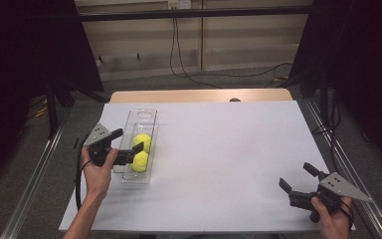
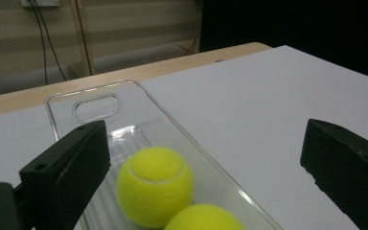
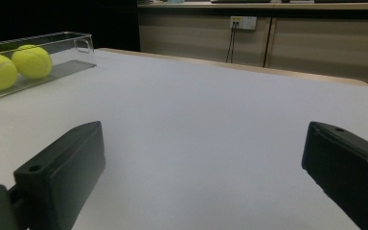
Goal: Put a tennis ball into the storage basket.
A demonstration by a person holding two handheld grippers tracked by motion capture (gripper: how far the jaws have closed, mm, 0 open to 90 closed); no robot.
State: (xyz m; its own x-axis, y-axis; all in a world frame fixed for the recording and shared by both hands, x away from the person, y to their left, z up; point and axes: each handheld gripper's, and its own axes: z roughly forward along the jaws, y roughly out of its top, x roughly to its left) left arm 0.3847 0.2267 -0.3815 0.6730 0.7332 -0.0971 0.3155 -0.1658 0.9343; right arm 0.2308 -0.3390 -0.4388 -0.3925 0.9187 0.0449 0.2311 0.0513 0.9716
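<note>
High view: left gripper [image 1: 128,145] sits at the left side of the table, jaws spread wide and pointing across a clear plastic tray [image 1: 142,115]. Two tennis balls lie in the tray's near half, far ball [image 1: 142,142] and near ball [image 1: 140,161], touching each other. Tray's long axis runs away from the person; the jaws come at it from the left, roughly square to that axis. One jaw reaches over the near ball, the other is at the tray's left wall, holding nothing. Right gripper [image 1: 296,178] is at the near right corner, well apart from the tray, jaws also spread, nothing between them. So the left hand is by far the nearer.

Left gripper view: both balls show low and centre-left between the jaws, far ball [image 2: 155,186] full, near ball [image 2: 204,217] cut by the bottom edge. Tray handle end [image 2: 97,106] lies further ahead. Balls look to be below and just ahead of the jaw tips, so prob. a short dip closes on one.

Right gripper view: bare white table [image 3: 220,134] between the spread jaws; tray w/ both balls [image 3: 31,61] far off at upper left.
</note>
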